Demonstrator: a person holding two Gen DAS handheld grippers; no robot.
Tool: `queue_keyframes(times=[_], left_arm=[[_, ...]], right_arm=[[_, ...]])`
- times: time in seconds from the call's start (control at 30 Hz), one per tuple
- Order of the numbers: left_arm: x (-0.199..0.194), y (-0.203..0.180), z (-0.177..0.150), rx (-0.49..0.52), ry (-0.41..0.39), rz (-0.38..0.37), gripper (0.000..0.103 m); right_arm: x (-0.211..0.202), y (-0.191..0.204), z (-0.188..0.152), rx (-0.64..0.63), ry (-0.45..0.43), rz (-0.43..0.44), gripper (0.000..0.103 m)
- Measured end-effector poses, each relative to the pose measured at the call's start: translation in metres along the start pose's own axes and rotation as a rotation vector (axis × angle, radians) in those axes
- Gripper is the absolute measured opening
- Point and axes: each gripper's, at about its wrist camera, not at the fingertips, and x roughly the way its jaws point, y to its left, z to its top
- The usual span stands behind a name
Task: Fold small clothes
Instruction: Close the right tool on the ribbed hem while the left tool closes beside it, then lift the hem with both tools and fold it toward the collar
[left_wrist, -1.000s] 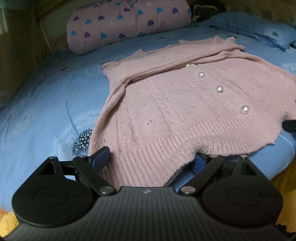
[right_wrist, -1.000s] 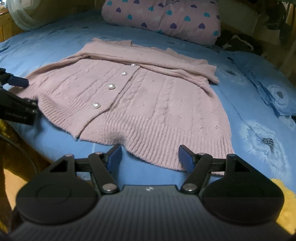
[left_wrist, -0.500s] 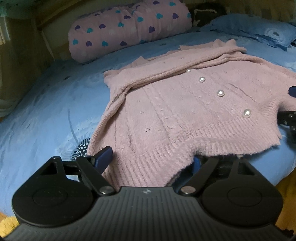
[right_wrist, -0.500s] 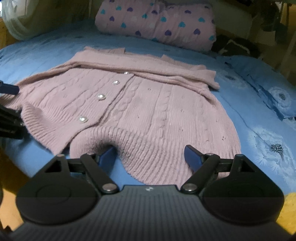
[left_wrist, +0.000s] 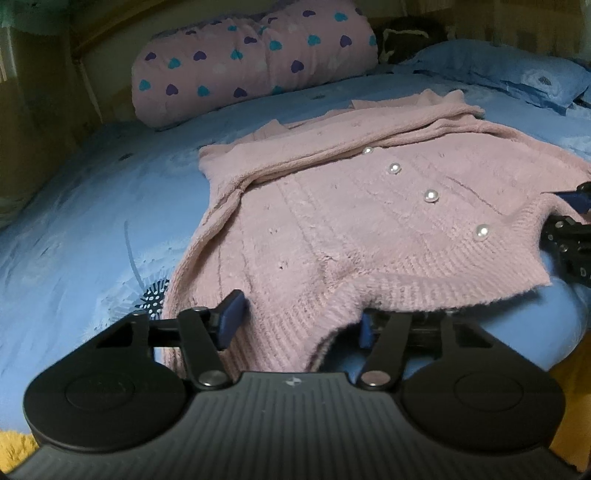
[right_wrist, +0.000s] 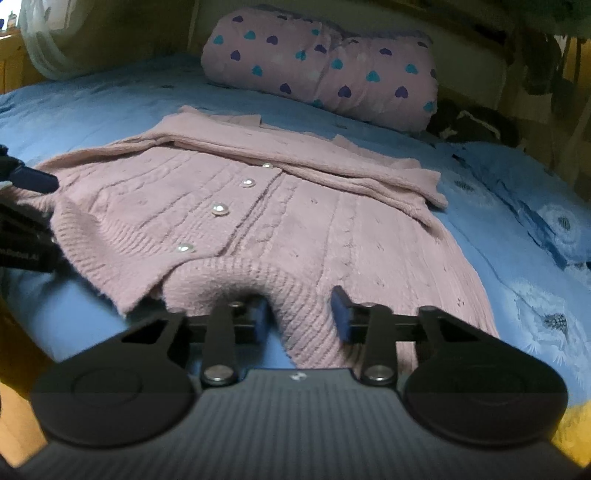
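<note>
A pink knitted cardigan with pearl buttons lies flat on the blue bed, its sleeves folded across the top; it also shows in the right wrist view. My left gripper is open, its jaws astride the ribbed hem near the cardigan's left corner. My right gripper is open too, jaws astride the hem near the other side. The right finger of the left gripper and the left finger of the right gripper sit partly under the raised hem. Each gripper shows at the edge of the other's view.
A pink bolster with hearts lies at the head of the bed, also in the right wrist view. A blue pillow lies at the far right. The blue sheet ends just below my grippers, with a yellow rug beneath.
Both grippers have moved forward onto the cardigan's hem. The right gripper's jaws have narrowed around it, and the hem has bunched up between the fingers.
</note>
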Motion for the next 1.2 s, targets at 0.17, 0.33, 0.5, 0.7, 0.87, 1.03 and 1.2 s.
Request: queue_keyframes(times=[0.17,0.33,0.5,0.7,0.87,1.03,1.2], left_arm=[[0.001,0.005,0.005,-0.040,0.004,-0.004,0.040],[-0.001,0.009,0.009,-0.085,0.003,-0.016,0.029],[-0.001,0.012,0.012,-0.117,0.005,-0.031,0.023],[-0.009,0.018,0.024,-0.137,-0.033,-0.034,0.018],[-0.020,0.024,0.042,-0.141,-0.080,-0.026,0.014],[-0.025,0.030,0.067,-0.155,-0.129,-0.012,0.011],[-0.023,0.033,0.092,-0.150,-0.163,-0.007,0.008]], right_arm=[[0.000,0.003,0.000,-0.025,-0.015,-0.021,0.020],[-0.001,0.000,0.001,0.002,-0.022,-0.018,0.016],[-0.007,-0.002,0.002,0.022,-0.039,0.000,0.015],[-0.014,-0.008,0.011,0.044,-0.071,0.009,0.014],[-0.020,-0.013,0.027,0.028,-0.121,0.002,0.013],[-0.021,-0.019,0.049,0.017,-0.175,0.001,0.013],[-0.015,-0.025,0.074,-0.013,-0.218,-0.020,0.013]])
